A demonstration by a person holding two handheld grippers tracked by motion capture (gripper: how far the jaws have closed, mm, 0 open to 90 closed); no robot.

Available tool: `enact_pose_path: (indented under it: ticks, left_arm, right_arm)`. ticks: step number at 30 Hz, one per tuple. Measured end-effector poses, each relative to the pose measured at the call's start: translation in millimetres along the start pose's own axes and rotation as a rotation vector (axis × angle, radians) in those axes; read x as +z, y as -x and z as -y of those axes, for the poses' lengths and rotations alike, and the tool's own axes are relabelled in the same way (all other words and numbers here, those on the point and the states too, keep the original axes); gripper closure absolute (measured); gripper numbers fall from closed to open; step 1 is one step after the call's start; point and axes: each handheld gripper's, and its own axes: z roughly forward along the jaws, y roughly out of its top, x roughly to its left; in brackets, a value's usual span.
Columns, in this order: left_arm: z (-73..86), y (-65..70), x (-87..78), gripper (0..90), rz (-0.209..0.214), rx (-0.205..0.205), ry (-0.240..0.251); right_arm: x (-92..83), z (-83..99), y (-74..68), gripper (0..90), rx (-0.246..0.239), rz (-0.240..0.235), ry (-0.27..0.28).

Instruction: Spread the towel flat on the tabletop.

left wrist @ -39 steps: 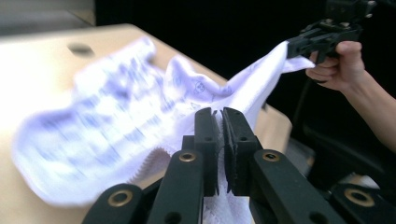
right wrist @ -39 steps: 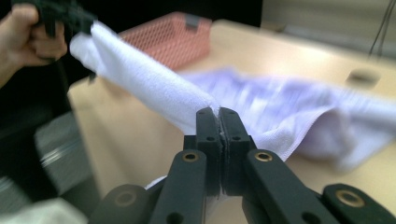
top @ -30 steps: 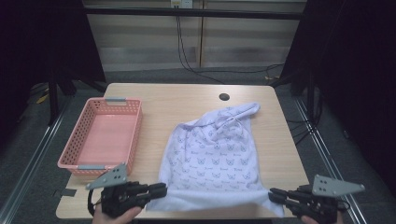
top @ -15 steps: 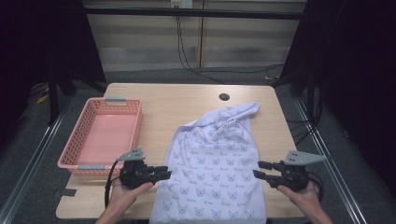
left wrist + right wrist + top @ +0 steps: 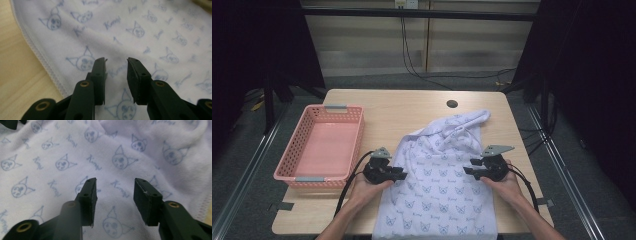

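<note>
Hovering both claws, left claw (image 5: 402,175) and right claw (image 5: 467,170), parted and empty over the towel (image 5: 447,185) edges, I judge them placed for pinching.

Both hands have come forward from the near edge of the bench, so the left gripper (image 5: 399,175) and right gripper (image 5: 468,171) now sit over the cat-print cloth (image 5: 447,165), facing each other, their jaws just eased slightly closer with nothing clamped between them.

White cat-print towel (image 5: 442,175), pink basket (image 5: 319,145)
</note>
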Motion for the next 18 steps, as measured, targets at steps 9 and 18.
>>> enact_pose_path:
  ticks: [9,18]
  left_arm:
    - [18.5,21.0,-16.9,87.3,0.007,0.021,-0.049]
    - [42.6,65.1,-31.8,86.6,0.122,0.037,-0.113]
  right_arm:
    - [-17.3,20.5,-15.2,87.8,0.003,-0.037,-0.055]
    - [-55.7,49.6,-44.0,87.9,-0.022,-0.164,-0.133]
